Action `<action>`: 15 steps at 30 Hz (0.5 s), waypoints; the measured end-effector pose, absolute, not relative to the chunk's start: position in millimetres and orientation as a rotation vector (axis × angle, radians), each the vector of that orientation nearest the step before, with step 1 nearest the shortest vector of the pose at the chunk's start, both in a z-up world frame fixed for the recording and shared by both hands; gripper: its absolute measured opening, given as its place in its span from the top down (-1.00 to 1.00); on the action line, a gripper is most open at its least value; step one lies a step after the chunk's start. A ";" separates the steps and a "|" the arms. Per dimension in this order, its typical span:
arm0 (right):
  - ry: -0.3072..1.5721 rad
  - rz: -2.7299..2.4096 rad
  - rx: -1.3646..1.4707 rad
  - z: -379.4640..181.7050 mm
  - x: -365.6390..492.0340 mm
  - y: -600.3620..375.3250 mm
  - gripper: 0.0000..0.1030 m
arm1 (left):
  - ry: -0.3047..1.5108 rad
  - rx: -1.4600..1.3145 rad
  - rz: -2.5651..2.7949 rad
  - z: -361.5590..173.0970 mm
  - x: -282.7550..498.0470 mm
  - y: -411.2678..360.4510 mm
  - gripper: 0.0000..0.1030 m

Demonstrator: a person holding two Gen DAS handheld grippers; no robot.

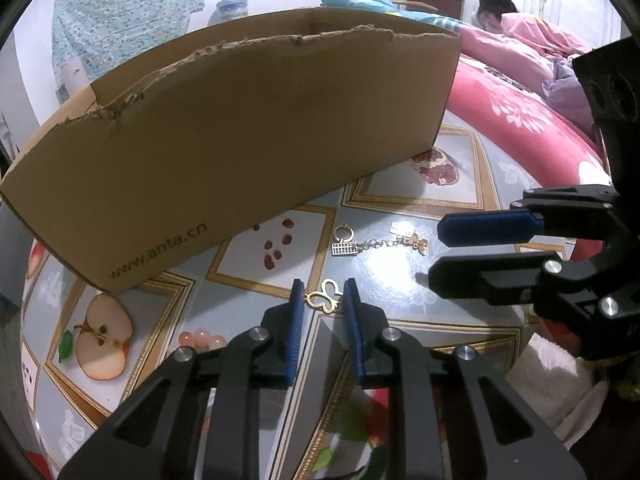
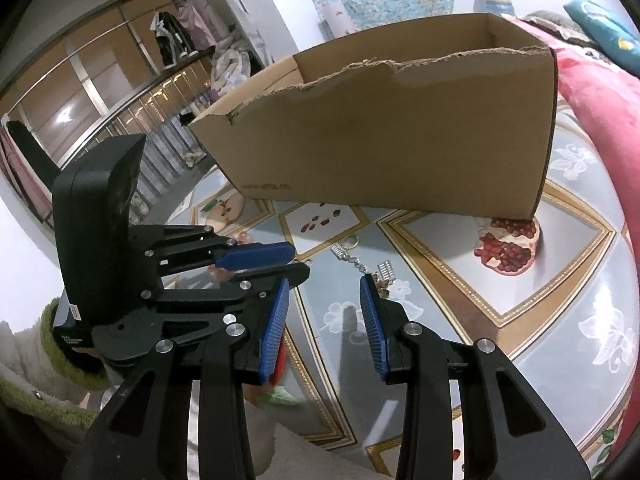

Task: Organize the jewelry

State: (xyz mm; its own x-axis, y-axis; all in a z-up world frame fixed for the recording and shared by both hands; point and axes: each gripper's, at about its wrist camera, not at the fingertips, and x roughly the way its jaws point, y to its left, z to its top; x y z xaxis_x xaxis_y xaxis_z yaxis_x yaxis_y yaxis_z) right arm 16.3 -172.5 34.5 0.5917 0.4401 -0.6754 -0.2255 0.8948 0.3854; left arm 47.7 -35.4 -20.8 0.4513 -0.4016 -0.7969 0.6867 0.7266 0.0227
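Note:
A gold butterfly pendant (image 1: 325,301) lies on the table between the fingertips of my left gripper (image 1: 323,294), which is open around it. Beyond it lies a gold chain with abacus charms, a ring and a small butterfly (image 1: 376,243); the same chain shows in the right wrist view (image 2: 362,264). Pink beads (image 1: 202,338) lie left of the left fingers. My right gripper (image 2: 325,292) is open and empty, hovering near the chain. It shows from the side in the left wrist view (image 1: 436,250). The left gripper also shows in the right wrist view (image 2: 298,260). An open cardboard box (image 1: 248,128) stands behind.
The round table (image 1: 404,276) has a glossy fruit-print cloth. The torn-edged box (image 2: 400,128) fills the back of the table. A pink bed with a person (image 1: 516,52) lies to the right. A railing and hung clothes (image 2: 172,40) stand far left.

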 end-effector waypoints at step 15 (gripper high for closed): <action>0.859 0.329 0.198 34.1 26.4 -176.3 0.59 | 0.832 0.247 -0.651 -6.2 52.4 -14.7 0.63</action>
State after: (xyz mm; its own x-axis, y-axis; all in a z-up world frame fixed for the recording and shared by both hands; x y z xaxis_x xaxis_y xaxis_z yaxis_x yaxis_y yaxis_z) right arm 26.4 -176.3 34.1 0.6072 0.3617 -0.7074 -0.2038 0.9315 0.3013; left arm 52.4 -14.7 -6.2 0.4949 -0.4371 -0.7510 0.6235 0.7806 -0.0436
